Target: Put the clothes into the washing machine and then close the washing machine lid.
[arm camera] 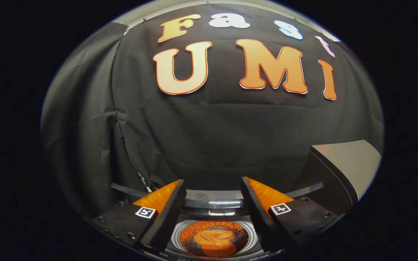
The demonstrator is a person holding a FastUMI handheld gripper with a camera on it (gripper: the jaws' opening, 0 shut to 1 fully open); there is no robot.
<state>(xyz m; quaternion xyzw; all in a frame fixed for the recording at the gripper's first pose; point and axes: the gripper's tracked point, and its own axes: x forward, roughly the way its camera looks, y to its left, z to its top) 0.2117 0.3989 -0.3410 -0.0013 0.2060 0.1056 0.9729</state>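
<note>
My gripper (212, 186) hangs open above the washing machine, with nothing between its fingers. Below and between the fingers lies the machine's round drum opening (214, 239), and an orange garment (214, 242) rests at the bottom of the drum. The machine's rim (212, 203) curves just beyond the fingertips. The raised lid (343, 170) stands tilted up beyond the right finger, its pale inner face toward me.
The booth's black cloth wall (209, 130) hangs close behind the machine. A dark strip (125, 190) runs along the back of the machine to the left of the left finger.
</note>
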